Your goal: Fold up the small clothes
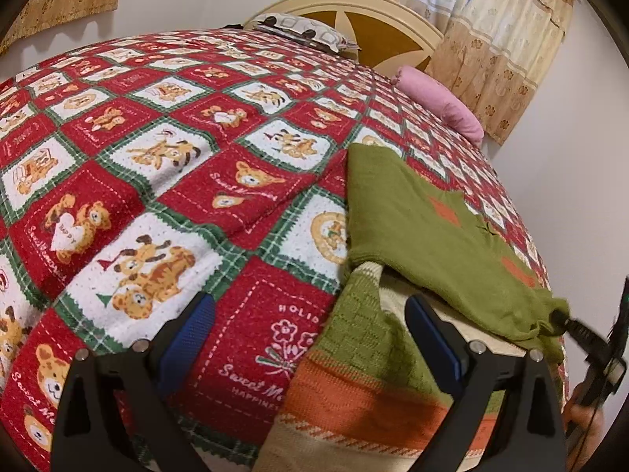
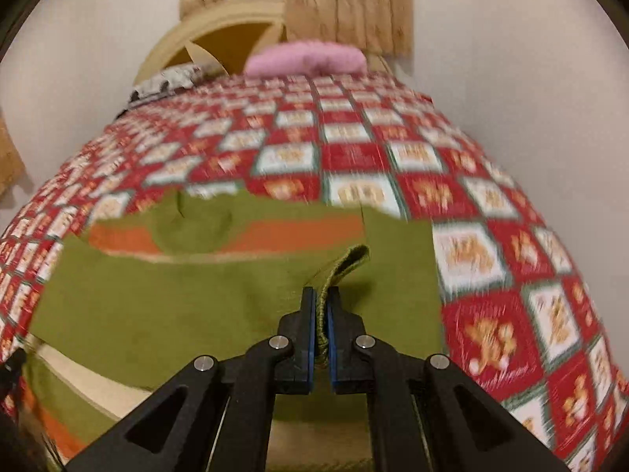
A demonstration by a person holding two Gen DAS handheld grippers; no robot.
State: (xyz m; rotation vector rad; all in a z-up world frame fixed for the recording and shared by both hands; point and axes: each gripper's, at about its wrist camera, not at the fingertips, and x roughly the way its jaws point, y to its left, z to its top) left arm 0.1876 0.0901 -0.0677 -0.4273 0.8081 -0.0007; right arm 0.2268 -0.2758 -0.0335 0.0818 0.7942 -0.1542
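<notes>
Pinching a narrow green edge of the sweater (image 2: 236,306) between my right gripper (image 2: 322,314) pads, I have those jaws closed hard on the knit, a small loop of it poking out past the fingertips. My left gripper (image 1: 310,338) stands wide open with nothing between its blue pads (image 1: 432,338); it hovers low over the hem end, where the orange and cream bands lie on the quilt (image 1: 157,157). From the left wrist view, the right one's tip shows at the far right, holding a green flap lifted and draped over the cream part of the body. So I judge the fold is mid-way: one green panel is being carried across the garment, but it is not laid flat, and the hem end is not yet brought up. The sweater lies near the bed's edge, well short of the pink pillow (image 1: 444,106) and the headboard (image 1: 377,23). Both my grippers tip downward toward the bed, and the right wrist view is smeared with motion blur.
</notes>
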